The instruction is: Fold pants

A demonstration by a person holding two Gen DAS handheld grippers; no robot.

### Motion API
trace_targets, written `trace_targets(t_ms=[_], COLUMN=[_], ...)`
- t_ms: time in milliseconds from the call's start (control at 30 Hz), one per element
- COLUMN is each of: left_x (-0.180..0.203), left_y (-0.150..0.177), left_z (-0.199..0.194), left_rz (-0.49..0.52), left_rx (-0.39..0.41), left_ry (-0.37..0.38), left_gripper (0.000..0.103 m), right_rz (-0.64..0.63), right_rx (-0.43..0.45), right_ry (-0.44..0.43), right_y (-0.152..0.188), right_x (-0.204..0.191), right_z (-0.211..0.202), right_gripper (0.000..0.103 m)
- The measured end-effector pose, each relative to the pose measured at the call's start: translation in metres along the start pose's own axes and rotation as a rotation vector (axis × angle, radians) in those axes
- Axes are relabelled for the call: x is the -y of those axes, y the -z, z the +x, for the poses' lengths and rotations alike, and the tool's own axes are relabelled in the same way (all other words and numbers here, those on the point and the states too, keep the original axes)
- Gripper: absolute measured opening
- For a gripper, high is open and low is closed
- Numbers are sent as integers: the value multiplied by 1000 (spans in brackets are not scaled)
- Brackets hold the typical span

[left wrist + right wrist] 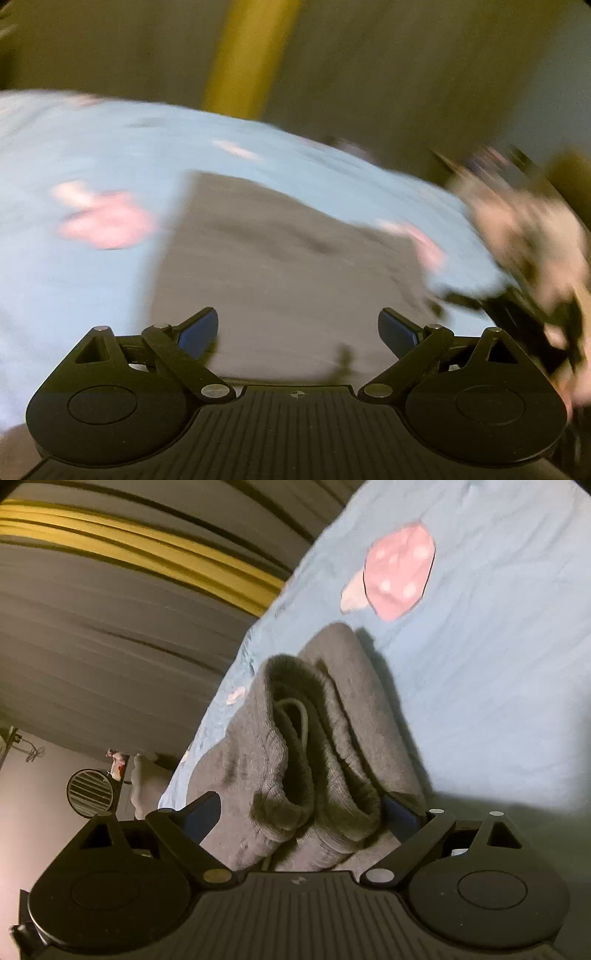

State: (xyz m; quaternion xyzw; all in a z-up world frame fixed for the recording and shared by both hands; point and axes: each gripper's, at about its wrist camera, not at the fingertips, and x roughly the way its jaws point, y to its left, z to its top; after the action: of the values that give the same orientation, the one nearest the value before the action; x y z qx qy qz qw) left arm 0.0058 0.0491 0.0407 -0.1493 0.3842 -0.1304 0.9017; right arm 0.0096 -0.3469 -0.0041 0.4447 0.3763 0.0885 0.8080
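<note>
Both grippers stand with jaws wide apart: the left gripper (297, 334) grips nothing above the folded grey pants (280, 258), while the right gripper (301, 814) straddles the waistband (280, 716) unclamped. Blue sheet (498, 664) spreads toward two o'clock.

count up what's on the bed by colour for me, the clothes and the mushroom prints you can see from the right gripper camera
Grey: 1, the folded pants
Pink: 1 clear mushroom print on the blue sheet; smaller pale shapes along the sheet's edge are too small to tell
Total: 2
</note>
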Motion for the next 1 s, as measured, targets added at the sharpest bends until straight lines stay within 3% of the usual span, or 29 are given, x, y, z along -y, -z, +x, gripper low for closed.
trace_targets(t_ms=[67,133,167,200,333,433,500,567,633,667,700,767,867,1000], left_x=[-30,-54,-63,-70,-92,-113,-125,-133,-137,-139,-139,-137,-120,-82], left_y=[-11,-22,-27,-32,-49,-59,-64,-68,-68,-65,-63,-57,-53,-50], left_z=[-7,-17,-24,-31,-60,-90,-109,-119,-118,-118,-118,-110,-86,-41], left_rz=[-92,-155,-164,-157,-144,-179,-200,-168,-114,-102,-101,-130,-156,-112], left_rx=[12,33,56,77,165,238,279,288,272,257,242,205,155,80], left_ry=[-113,-212,-266,-313,-515,-592,-665,-835,-965,-952,-894,-669,-406,-190], left_gripper=[97,97,97,97,97,97,97,98,98,98,98,98,98,98], right_rz=[-9,-58,-97,-136,-111,-46,-47,-60,-109,-150,-195,-220,-246,-205], right_rx=[-17,-2,12,18,6,-30,-45,-57,-37,-16,-1,9,37,95], right_ry=[18,27,39,28,28,17,11,15,65,101,146,177,163,28], right_y=[-2,-2,0,1,0,-4,-5,-5,-2,1,3,6,9,8], right_x=[-3,-12,-18,-22,-19,-14,-19,-27,-36,-42,-46,-50,-63,-67], right_z=[11,17,18,18,17,25,32,39,43,44,44,43,30,-1], right_gripper=[95,89,64,54,61,70,88,96,90,61,51,49,47,47])
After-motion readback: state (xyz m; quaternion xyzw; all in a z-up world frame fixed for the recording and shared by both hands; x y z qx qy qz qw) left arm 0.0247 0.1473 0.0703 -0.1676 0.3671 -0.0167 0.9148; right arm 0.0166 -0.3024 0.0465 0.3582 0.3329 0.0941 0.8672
